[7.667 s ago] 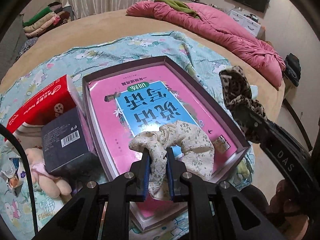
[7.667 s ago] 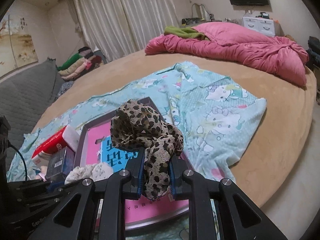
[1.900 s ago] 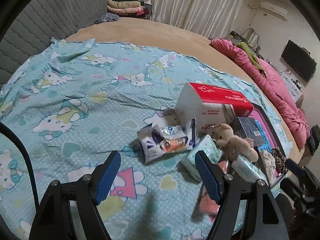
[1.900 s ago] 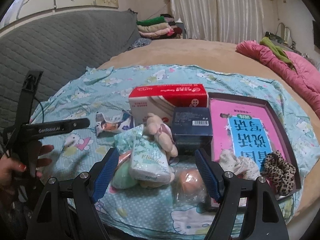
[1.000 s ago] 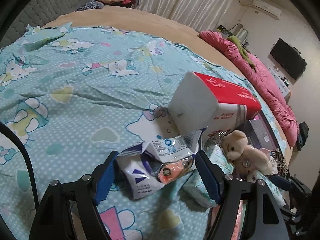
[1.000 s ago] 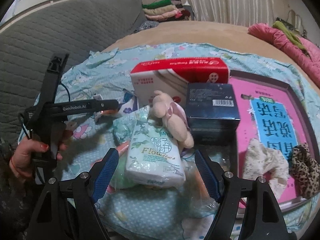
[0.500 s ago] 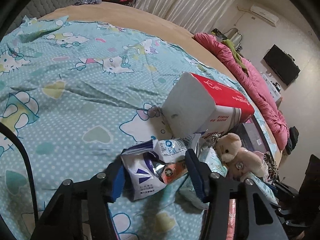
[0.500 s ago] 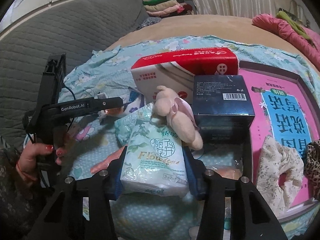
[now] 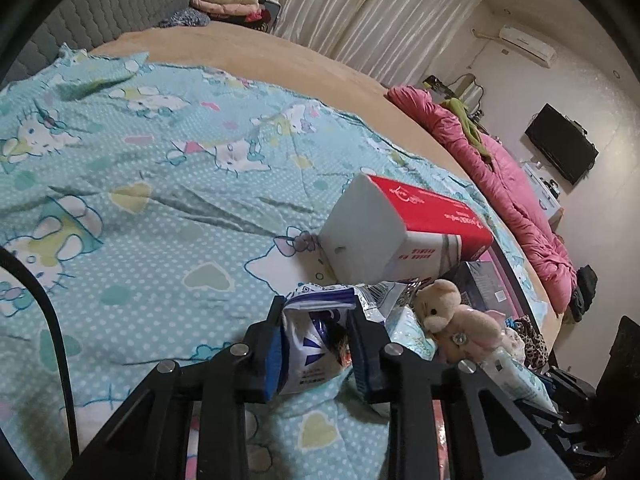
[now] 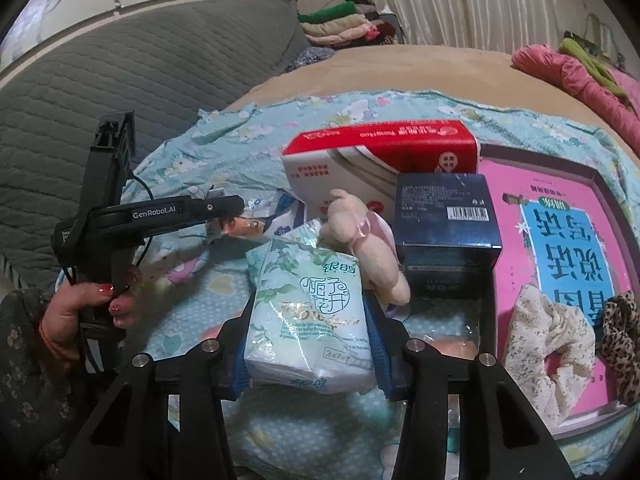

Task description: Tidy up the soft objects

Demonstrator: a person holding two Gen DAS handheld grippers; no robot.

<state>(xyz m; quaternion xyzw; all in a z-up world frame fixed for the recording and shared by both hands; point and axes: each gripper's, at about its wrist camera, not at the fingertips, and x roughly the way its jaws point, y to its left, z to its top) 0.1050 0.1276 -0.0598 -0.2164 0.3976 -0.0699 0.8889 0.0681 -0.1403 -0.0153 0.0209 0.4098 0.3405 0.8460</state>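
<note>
In the left wrist view my left gripper (image 9: pixel 316 320) has its jaws closing on a crinkled white-and-blue snack packet (image 9: pixel 308 348), and the pads squeeze its sides. The right wrist view shows that gripper (image 10: pixel 224 216) from the side, held by a hand (image 10: pixel 80 304). My right gripper (image 10: pixel 310 320) is shut on a pale green tissue pack (image 10: pixel 304 280), which fills the gap between the pads. A plush bear (image 10: pixel 360 248) lies right behind the pack. A floral scrunchie (image 10: pixel 548 344) and a leopard scrunchie (image 10: pixel 620 336) lie in the tray (image 10: pixel 540 162) on a pink book.
A red-and-white tissue box (image 9: pixel 420 216) and a dark blue box (image 10: pixel 444 216) stand behind the bear. All of it rests on a light blue cartoon blanket (image 9: pixel 160 200) over a round bed. A pink quilt (image 9: pixel 520 200) lies far right. Folded clothes are stacked at the back.
Both grippers went from wide open to closed: the left on the snack packet, the right on the tissue pack. Before that, both scrunchies were set down in the tray.
</note>
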